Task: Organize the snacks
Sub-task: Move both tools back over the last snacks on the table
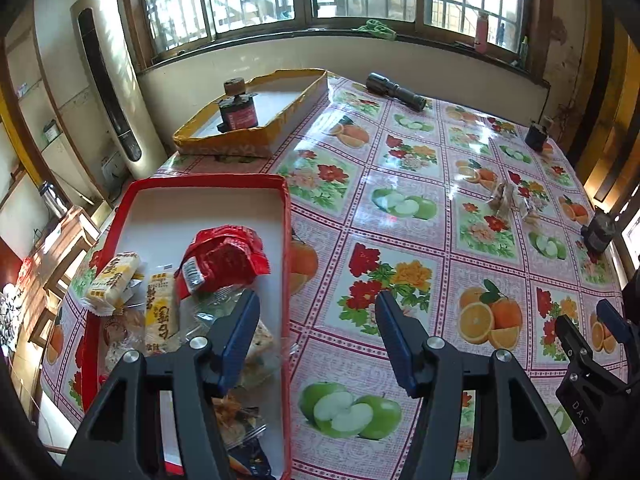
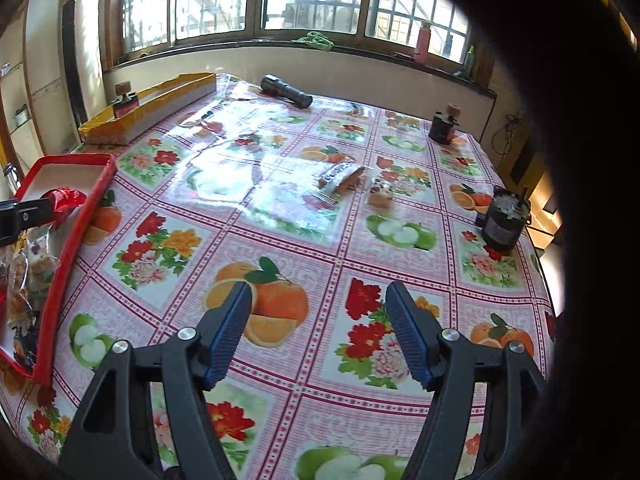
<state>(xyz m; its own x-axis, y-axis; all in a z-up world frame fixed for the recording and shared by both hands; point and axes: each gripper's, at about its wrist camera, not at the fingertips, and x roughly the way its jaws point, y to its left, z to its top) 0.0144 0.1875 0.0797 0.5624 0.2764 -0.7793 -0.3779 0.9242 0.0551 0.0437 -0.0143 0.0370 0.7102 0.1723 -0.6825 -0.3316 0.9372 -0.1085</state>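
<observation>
A red tray (image 1: pixel 286 240) at the table's left holds several wrapped snacks, among them a red packet (image 1: pixel 224 258) and yellow bars (image 1: pixel 114 282). My left gripper (image 1: pixel 318 306) is open and empty, its left finger over the tray and its right finger over the tablecloth. Two clear-wrapped snacks (image 1: pixel 502 198) (image 1: pixel 530 204) lie on the cloth far right. In the right wrist view they lie mid-table (image 2: pixel 340 178) (image 2: pixel 380 194), and the tray (image 2: pixel 70 240) is at the left. My right gripper (image 2: pixel 318 306) is open and empty above the cloth, well short of them.
A yellow box (image 1: pixel 224 144) with a dark weight (image 1: pixel 238 114) stands at the back left. A black flashlight (image 1: pixel 396 90) lies at the far edge. Dark weights (image 2: pixel 444 126) (image 2: pixel 504 222) stand along the right side. The table edge is close on the right.
</observation>
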